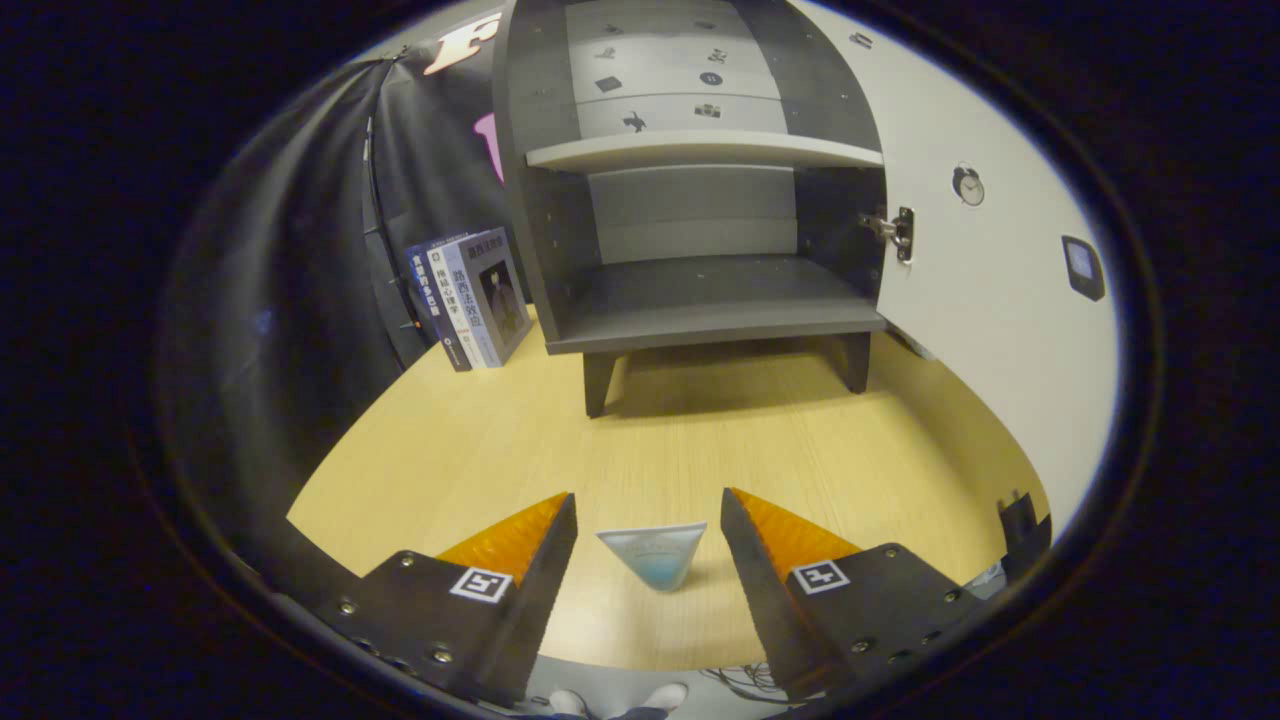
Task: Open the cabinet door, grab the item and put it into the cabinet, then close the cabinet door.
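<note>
A dark grey cabinet stands on short legs at the far side of the wooden table. Its white door is swung wide open to the right, hinge showing. The lower compartment and the pale shelf above it hold nothing. A small pale blue and white triangular item lies on the table between my two fingers, a little behind their tips. My gripper is open, with its fingers standing clear of the item on both sides.
Three upright books lean beside the cabinet's left wall. Small stickers dot the door, among them a clock. The table's near edge lies just below the fingers, with cables and shoes on the floor beneath.
</note>
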Tool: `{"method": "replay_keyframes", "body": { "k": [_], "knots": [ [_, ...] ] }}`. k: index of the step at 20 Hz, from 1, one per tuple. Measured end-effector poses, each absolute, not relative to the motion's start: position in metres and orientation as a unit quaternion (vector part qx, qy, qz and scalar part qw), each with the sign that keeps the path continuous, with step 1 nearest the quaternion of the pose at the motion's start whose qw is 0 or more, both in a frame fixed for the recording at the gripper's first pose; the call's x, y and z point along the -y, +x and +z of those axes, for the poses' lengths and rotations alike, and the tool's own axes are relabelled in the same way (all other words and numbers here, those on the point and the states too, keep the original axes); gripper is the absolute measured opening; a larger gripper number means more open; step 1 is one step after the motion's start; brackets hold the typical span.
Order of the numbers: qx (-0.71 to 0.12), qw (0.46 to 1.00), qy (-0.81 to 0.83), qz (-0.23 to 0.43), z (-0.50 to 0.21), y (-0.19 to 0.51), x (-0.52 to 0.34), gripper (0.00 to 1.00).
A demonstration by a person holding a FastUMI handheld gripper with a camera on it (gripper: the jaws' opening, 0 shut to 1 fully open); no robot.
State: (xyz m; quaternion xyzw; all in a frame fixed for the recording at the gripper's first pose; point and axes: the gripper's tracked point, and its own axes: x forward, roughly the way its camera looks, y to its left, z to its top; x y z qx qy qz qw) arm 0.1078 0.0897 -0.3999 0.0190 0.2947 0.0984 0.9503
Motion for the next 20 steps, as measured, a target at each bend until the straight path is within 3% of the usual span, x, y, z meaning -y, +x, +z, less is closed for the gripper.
{"method": "replay_keyframes", "body": {
  "k": [3,7,15,20],
  "knots": [
    [-0.307,0.947,0.02,0.093,-0.421,0.105,-0.089,0.86],
    [-0.302,0.948,0.037,0.094,-0.426,0.108,-0.089,0.58],
    [-0.282,0.953,0.044,0.105,-0.39,0.108,-0.082,0.58],
    [-0.244,0.962,0.043,0.112,-0.325,0.123,-0.073,0.58]
  ]
}}
